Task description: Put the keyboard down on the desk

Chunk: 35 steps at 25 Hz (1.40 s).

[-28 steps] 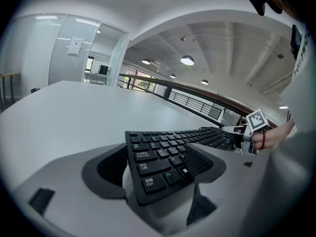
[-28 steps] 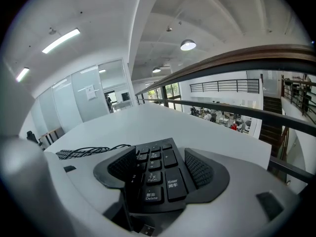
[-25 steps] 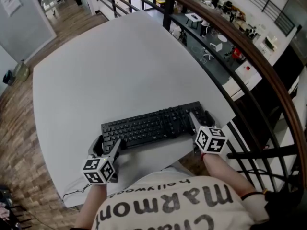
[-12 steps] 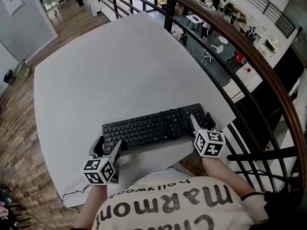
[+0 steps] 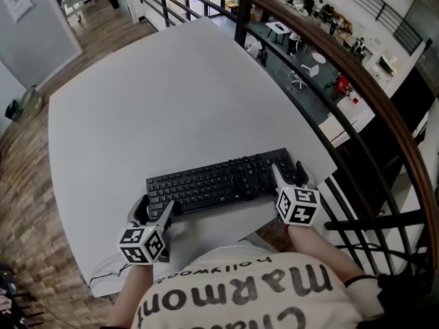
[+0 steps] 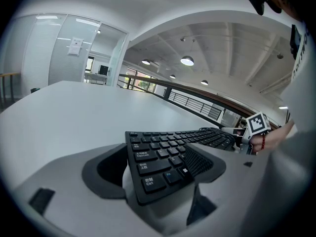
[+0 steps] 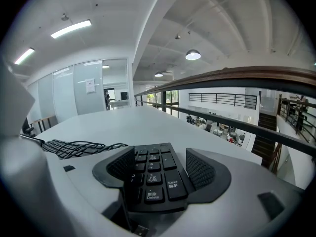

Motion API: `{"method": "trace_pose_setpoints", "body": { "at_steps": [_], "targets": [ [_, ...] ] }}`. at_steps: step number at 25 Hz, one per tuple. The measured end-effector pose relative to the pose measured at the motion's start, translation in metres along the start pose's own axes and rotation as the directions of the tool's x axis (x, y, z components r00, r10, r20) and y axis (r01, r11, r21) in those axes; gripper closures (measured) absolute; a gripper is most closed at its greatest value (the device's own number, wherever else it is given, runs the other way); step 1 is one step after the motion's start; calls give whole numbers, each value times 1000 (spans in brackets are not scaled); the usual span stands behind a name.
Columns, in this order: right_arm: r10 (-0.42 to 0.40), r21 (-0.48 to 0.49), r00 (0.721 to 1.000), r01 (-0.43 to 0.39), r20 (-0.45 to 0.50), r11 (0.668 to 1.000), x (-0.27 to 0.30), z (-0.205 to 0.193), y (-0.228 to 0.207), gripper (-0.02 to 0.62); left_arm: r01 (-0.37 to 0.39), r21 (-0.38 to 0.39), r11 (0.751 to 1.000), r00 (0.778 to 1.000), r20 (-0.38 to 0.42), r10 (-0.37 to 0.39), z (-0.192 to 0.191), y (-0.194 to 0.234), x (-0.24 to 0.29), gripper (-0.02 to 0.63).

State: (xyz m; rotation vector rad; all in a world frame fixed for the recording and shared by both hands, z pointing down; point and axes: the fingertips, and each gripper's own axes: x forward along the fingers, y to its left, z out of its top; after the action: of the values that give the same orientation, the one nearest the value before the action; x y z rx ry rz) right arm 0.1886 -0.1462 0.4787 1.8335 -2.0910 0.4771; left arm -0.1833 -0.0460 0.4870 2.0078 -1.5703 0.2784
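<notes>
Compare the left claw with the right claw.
The left claw clasps the keyboard at its Ctrl end; the right claw clasps its number-pad end. A USB plug shows below the right claw's jaws, none below the left claw's. Both are shut on the keyboard.

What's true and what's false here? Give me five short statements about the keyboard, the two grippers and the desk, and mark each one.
1. The left gripper has the Ctrl end of the keyboard between its jaws. True.
2. The right gripper is empty. False: the keyboard's number pad end sits between its jaws.
3. The keyboard is white. False: it is black.
4. A railing runs past the desk. True.
5. The keyboard is at the desk's far edge. False: it is by the near edge.
</notes>
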Motion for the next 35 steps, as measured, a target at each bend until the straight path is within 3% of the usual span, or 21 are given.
{"method": "trace_pose_setpoints", "body": {
  "at_steps": [17,27,32,35],
  "targets": [
    [-15,-35,1000,15,-5,999,-1,2,1,270,0,2,1000,1000,0,0,0,0,0,250],
    [-28,-7,999,28,-25,1000,-9,-3,1,270,-7,3,1000,1000,-2,7,2,2,0,250],
    [-45,-107,999,44,-5,993,-11,-3,3,272,-10,5,1000,1000,-16,10,-2,2,2,249],
    [-37,-98,999,37,2,994,-11,-7,3,272,-11,3,1000,1000,-20,11,-2,2,2,249]
  ]
}}
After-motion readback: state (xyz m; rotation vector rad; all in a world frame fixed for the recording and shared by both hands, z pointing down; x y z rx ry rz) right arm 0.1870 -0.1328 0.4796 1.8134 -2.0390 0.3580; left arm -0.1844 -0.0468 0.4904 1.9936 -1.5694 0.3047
